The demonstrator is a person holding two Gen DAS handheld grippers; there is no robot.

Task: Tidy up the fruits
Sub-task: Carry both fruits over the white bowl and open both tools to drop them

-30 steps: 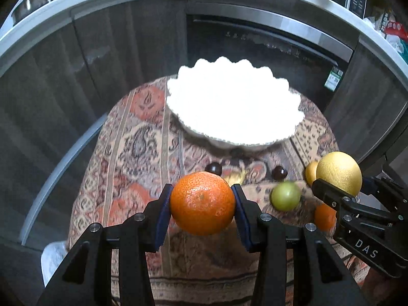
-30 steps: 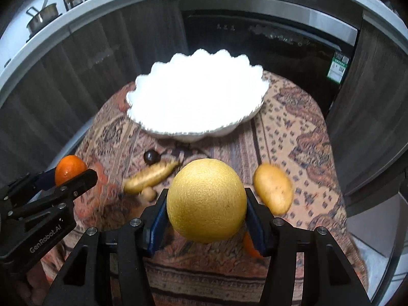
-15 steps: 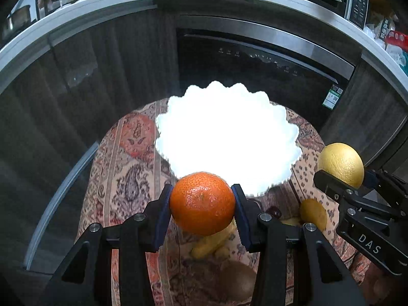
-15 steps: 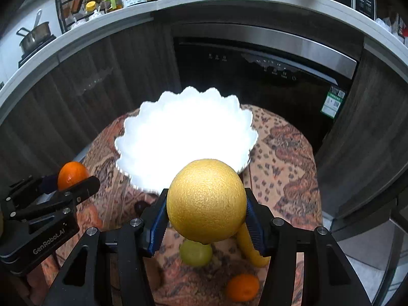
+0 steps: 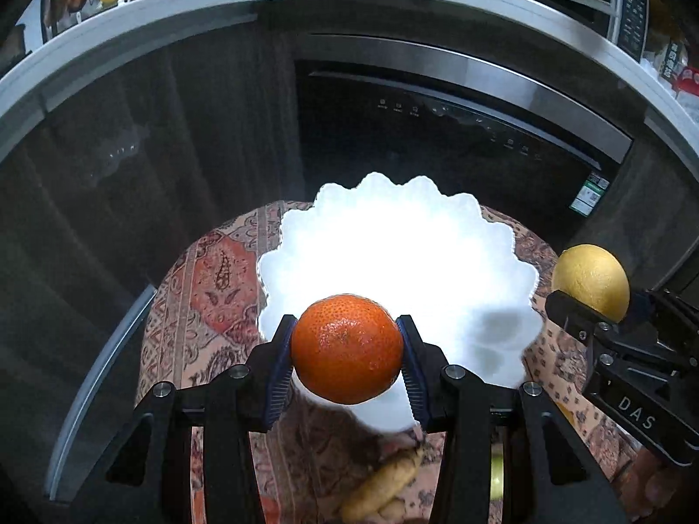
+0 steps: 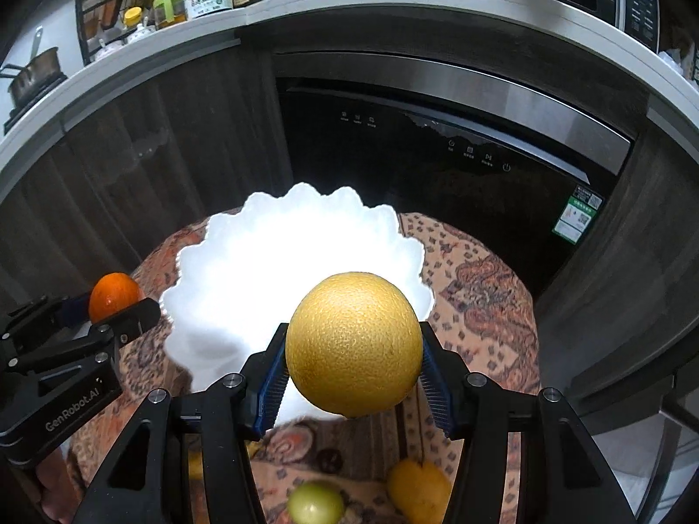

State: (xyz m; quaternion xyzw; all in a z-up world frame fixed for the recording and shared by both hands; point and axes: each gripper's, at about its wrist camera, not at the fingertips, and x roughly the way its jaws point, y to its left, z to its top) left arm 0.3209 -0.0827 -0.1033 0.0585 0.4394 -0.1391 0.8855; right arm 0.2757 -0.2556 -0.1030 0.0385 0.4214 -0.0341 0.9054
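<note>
Your left hand-held gripper (image 5: 347, 351) is clamped on the orange (image 5: 347, 348), which sits between the blue pads (image 5: 279, 369) and hangs above the near edge of the white scalloped bowl (image 5: 393, 253). Your right hand-held gripper (image 6: 354, 347) is clamped on the large yellow fruit (image 6: 354, 343), also raised over the near rim of the same bowl. The bowl stands on a table covered with a patterned cloth (image 5: 209, 279). Below your grippers, on the cloth, lie a green fruit (image 6: 315, 502), a smaller yellow fruit (image 6: 419, 487) and a small dark round fruit (image 6: 330, 459). A pale knobby piece (image 5: 384, 484) lies near the bowl, in the left wrist view. Behind the table you see a dark dishwasher (image 6: 437, 153) under a grey kitchen counter (image 6: 393, 0).
</note>
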